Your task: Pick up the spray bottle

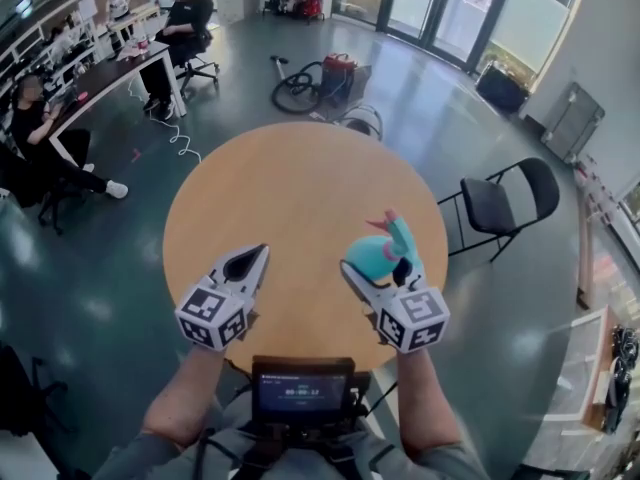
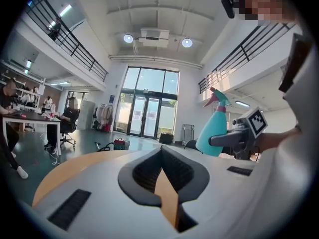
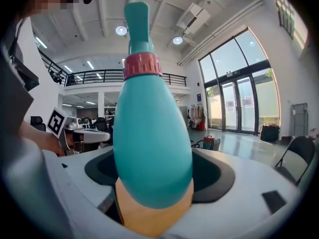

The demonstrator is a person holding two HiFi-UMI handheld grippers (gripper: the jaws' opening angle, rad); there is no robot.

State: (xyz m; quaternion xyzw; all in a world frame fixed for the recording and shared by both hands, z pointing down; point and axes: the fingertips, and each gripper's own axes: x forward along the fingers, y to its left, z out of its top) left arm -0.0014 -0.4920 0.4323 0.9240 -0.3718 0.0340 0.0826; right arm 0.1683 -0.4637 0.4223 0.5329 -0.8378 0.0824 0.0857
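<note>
We have the spray bottle point(image 1: 378, 252) in the right tool point(image 1: 377, 268), low and right of centre in the head view, over the near part of the round table point(image 1: 290, 193). In the right gripper view the two jaws press on either side of the teal body at its widest part, close to the base. That seems the sensible place to us: the bottle narrows toward the pink collar point(image 3: 142, 66), so a hold higher up would tend to slide. The bottle is upright in the grip, with the spray head point(image 3: 136, 19) at the top of that frame, which is how we would carry such a bottle so nothing leaks. Table colour shows in the gap under its rounded base, so we judge it clear of the surface or very nearly so (no view settles this for certain). The left tool point(image 1: 252, 260), at the lower left of the head view, has its jaws closed tip to tip with nothing between them; only the table shows through the narrow slit lower down. We take it that it is held off to the side so as not to crowd the grasp. As for contents, the bottle's wall is opaque, and we cannot see whether it holds liquid or how much.
</note>
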